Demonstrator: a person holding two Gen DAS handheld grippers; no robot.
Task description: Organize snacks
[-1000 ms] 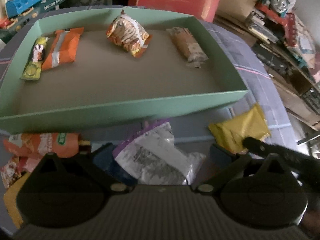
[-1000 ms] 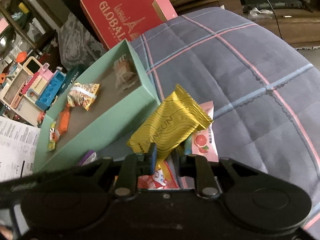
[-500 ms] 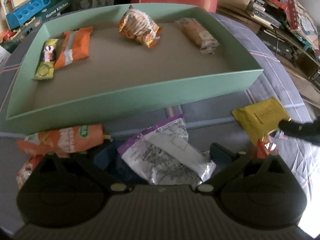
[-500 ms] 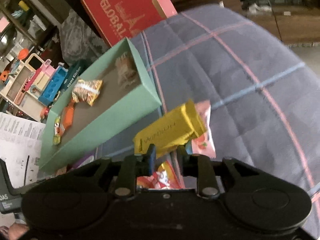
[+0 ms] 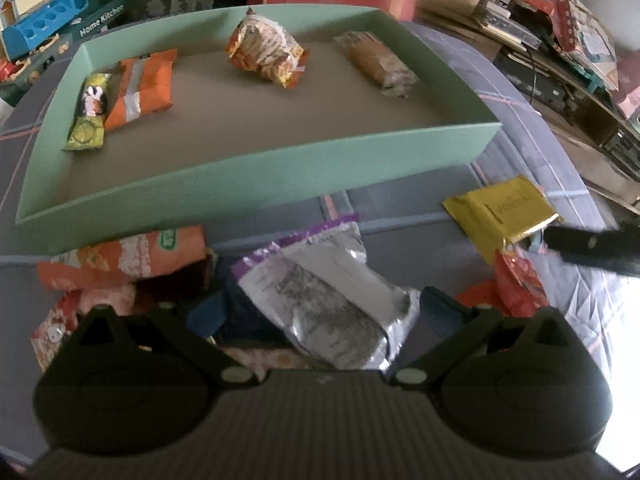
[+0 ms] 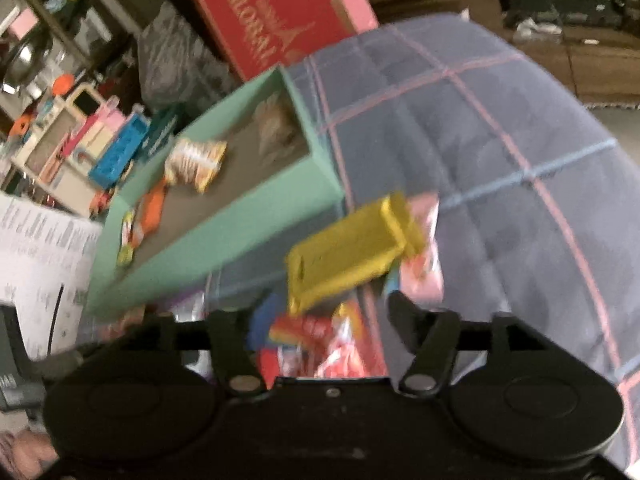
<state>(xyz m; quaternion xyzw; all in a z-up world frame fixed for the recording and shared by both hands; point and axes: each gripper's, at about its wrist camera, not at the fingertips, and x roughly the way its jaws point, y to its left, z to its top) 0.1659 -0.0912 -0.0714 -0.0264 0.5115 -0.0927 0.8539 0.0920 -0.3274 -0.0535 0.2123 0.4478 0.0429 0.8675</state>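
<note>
- My left gripper (image 5: 320, 312) has its jaws set wide, one finger on each side of a silver pouch (image 5: 332, 300) with a purple top edge; I cannot see either pad pressing on it, so I cannot tell if it is held.
- My right gripper (image 6: 328, 312) is opening its jaws; the yellow packet (image 6: 348, 252) sits just beyond the fingertips and the pads are off it.
- In the left view that yellow packet (image 5: 500, 208) lies on the blue plaid cloth (image 5: 532, 136), near the green tray's right front corner, with a finger of the right gripper (image 5: 592, 244) just right of it.
- The green tray (image 5: 256, 176) sits on the cloth, beyond the loose snacks.
- Inside the tray, from left to right: a small green bar (image 5: 90, 112), touching an orange packet (image 5: 144, 84), then a crumpled orange-and-white bag (image 5: 264, 52), then a brown bar (image 5: 380, 64) near the right wall.
- Loose snacks lie on the cloth in front of the tray: an orange bag (image 5: 128, 256) at left, a red wrapper (image 5: 516, 284) at right under the yellow packet.
- In the right view a pink packet (image 6: 424, 256) lies partly under the yellow one.
</note>
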